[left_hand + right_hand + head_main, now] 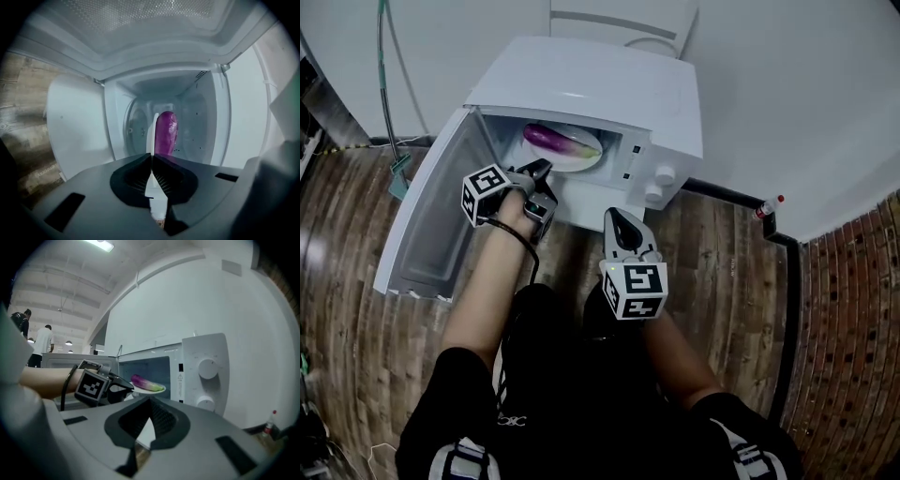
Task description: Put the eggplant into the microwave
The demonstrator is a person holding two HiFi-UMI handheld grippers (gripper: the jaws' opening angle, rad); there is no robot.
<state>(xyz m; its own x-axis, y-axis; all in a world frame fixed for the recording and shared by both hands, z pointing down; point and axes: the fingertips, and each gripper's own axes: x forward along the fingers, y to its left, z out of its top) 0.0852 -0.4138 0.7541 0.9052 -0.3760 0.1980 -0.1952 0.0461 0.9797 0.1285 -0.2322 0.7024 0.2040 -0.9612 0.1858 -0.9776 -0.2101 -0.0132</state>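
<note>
One thin pinch: left fingers (135,176) grasp the plate (587,161) rim (right fingers (165,420) clenched, empty); a tilt could roll the eggplant (560,142) off.

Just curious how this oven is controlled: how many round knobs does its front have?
2, on the microwave panel right of the opening: an upper knob and a lower knob just beneath.

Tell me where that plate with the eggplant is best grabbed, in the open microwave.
Grip the plate by its thin near rim, coming in through the microwave opening, one jaw above, one below. The plate is flat, the eggplant covers its middle, walls block other sides. The left tool pinches there.
</note>
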